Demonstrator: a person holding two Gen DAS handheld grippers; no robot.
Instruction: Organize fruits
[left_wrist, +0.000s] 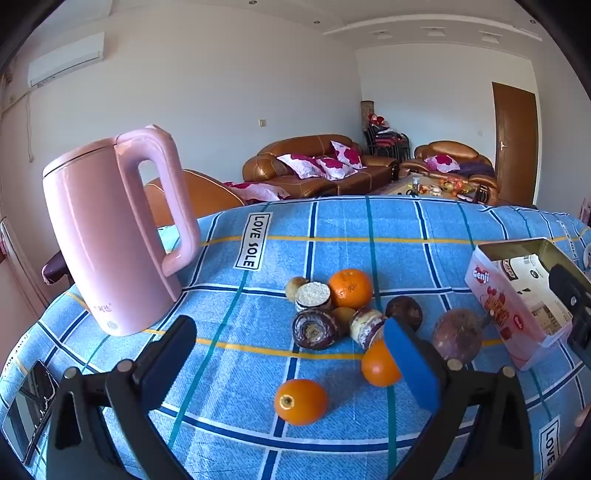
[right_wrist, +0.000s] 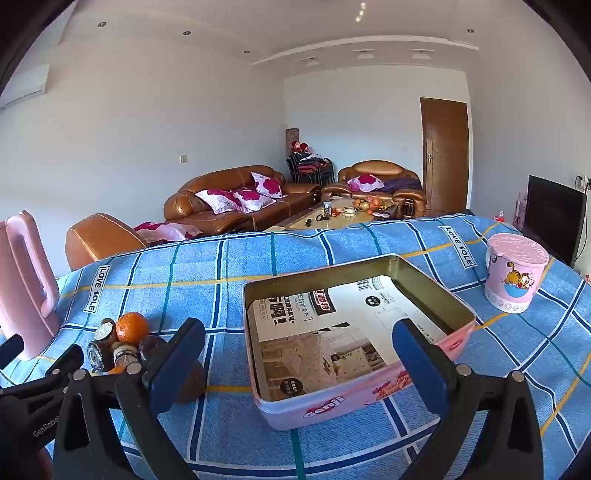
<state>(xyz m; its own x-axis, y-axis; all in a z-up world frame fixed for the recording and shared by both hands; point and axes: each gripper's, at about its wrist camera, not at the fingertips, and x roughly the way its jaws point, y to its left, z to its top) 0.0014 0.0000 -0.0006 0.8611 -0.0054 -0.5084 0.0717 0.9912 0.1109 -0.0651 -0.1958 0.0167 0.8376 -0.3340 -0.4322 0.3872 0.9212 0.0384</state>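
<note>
A pile of fruit lies on the blue checked tablecloth: a tangerine, two small oranges, dark passion fruits and several cut purple-skinned pieces. My left gripper hovers open just in front of the pile, with nothing between its fingers; the nearest orange sits below the gap. An open pink tin, lined with printed paper and holding no fruit, stands to the right of the pile. My right gripper is open in front of the tin. The tangerine shows at the left of the right wrist view.
A tall pink kettle stands left of the fruit. A phone lies at the table's near left edge. A pink lidded cup stands at the far right. Sofas and a coffee table fill the room behind.
</note>
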